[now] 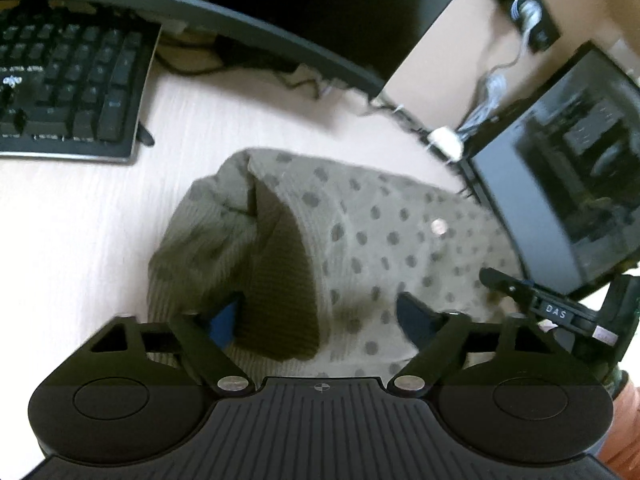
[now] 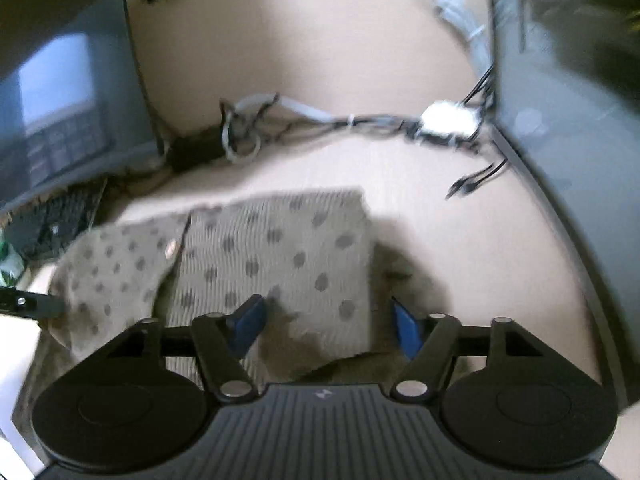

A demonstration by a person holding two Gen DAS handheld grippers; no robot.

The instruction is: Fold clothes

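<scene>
An olive knit garment with dark polka dots (image 1: 360, 240) lies partly folded on the pale desk, its plain ribbed inside showing at the left. My left gripper (image 1: 320, 320) is open just above its near edge, fingers spread over the cloth. The right gripper's finger shows in the left wrist view (image 1: 508, 284) at the garment's right edge. In the right wrist view the garment (image 2: 280, 256) lies as a folded panel, with a small button showing near the fold. My right gripper (image 2: 328, 328) is open over its near right corner, holding nothing.
A black keyboard (image 1: 68, 88) sits at the far left. A monitor (image 1: 280, 12) stands behind the garment. A dark PC case with a glass side (image 1: 568, 200) stands at the right. Cables and a white connector (image 2: 448, 120) lie along the wall.
</scene>
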